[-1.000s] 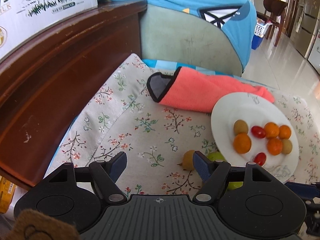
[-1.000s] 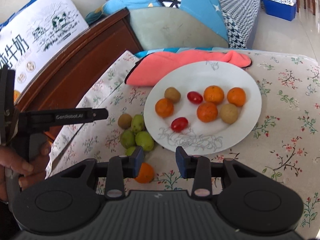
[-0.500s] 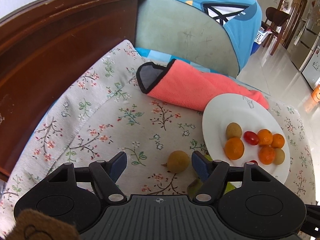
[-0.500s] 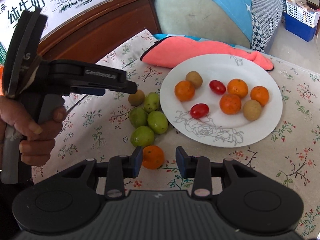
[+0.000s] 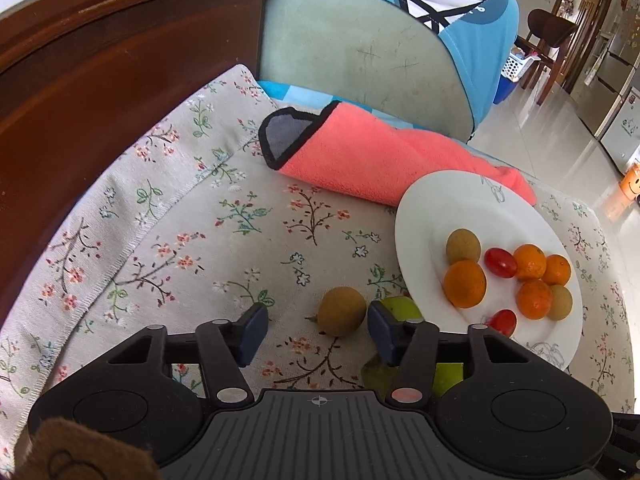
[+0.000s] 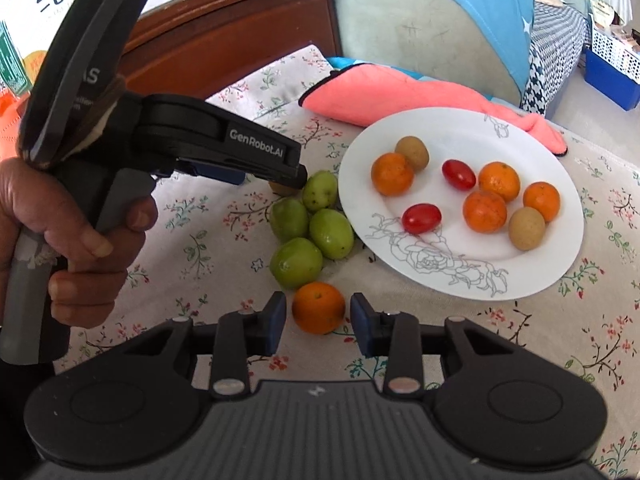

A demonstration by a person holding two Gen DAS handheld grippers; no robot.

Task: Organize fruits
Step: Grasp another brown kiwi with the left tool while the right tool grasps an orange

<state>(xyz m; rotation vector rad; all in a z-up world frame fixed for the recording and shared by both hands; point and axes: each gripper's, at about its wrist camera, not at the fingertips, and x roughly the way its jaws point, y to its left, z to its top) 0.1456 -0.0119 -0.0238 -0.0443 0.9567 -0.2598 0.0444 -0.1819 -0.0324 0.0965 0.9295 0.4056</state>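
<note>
Left claw [image 5: 314,330]: you hold it wide open and it grips nothing. The brown round fruit [image 5: 343,311] lies on the table between its two fingers, much closer to the right finger and perhaps touching it; I cannot tell for sure.
Right claw [image 6: 318,322]: it is open too, and empty. The loose orange [image 6: 319,307] sits just in front, centred between the fingertips, with a small gap on each side.
Plate [image 6: 560,272]: white, on the flowered tablecloth [image 5: 168,248], right of both loose fruits. It already carries oranges, two red tomatoes and two brown fruits.
Green fruits [image 6: 316,224]: four of them in a cluster on the cloth, against the left rim of the plate and between your two claws. In the left wrist view they show only partly, behind the right finger.
Pink towel [image 5: 372,156]: folded, behind the plate, its end under the far rim.
Key relation: each loose fruit lies straight ahead of its own claw, so no turning seems needed. The fruits are round and have no long axis to match.
Judgement: you can probably close both claws where they are. For the left one, shift a little right first, so that the fruit is not pushed toward the green cluster.
</note>
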